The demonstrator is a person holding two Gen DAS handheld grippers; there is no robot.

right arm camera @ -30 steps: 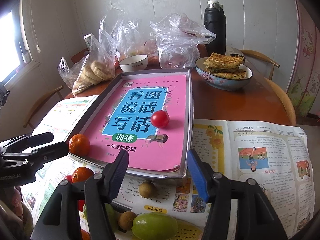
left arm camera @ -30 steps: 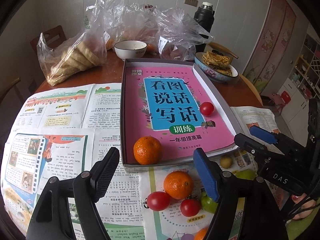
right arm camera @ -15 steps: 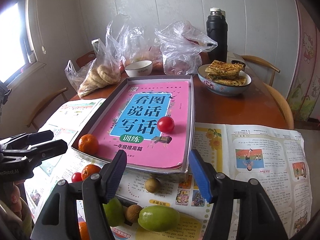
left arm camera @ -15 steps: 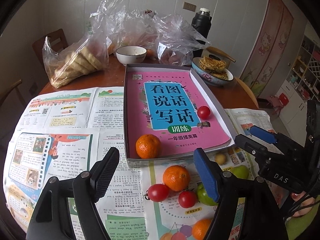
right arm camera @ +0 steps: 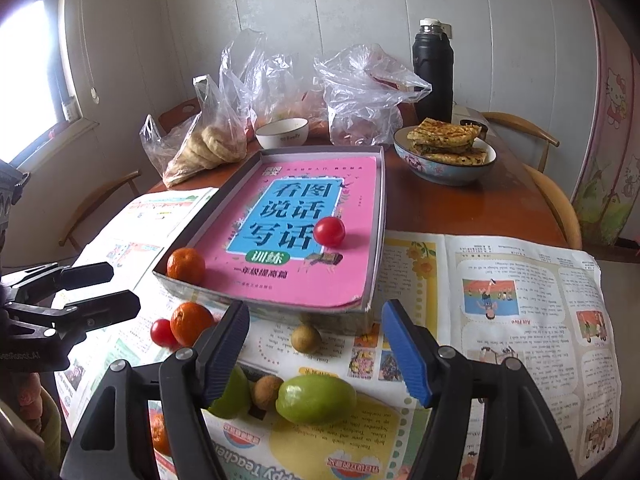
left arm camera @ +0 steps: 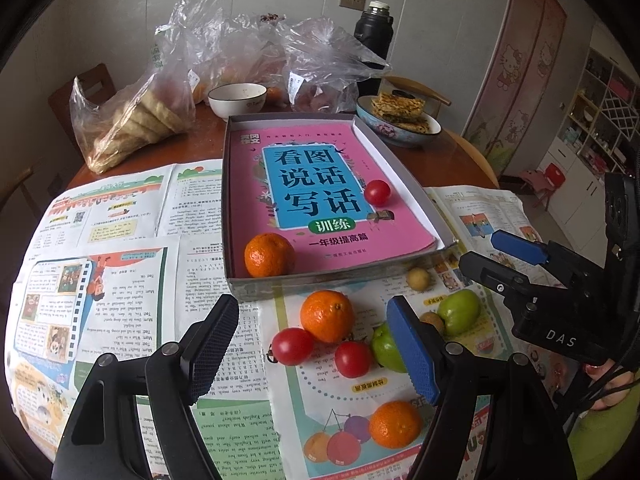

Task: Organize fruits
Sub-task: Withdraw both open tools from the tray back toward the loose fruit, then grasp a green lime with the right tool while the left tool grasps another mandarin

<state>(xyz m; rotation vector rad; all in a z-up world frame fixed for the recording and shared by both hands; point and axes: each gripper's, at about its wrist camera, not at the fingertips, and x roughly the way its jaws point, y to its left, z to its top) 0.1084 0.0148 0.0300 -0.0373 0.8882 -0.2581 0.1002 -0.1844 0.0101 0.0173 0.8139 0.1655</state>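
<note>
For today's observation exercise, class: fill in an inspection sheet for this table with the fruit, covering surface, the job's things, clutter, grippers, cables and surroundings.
Surface: round wooden table, near half covered by newspaper sheets.
Job's things: grey tray holds a pink book, one orange and one cherry tomato. Loose on the paper in front: two oranges, two tomatoes, two green fruits, small brown fruits.
Clutter: plastic bags, white bowl, bowl of flatbreads, black flask.
Grippers: left gripper open, empty; right gripper open, empty.
Cables: dark cables beside the right gripper.
Surroundings: wooden chairs, window, shelving.
</note>
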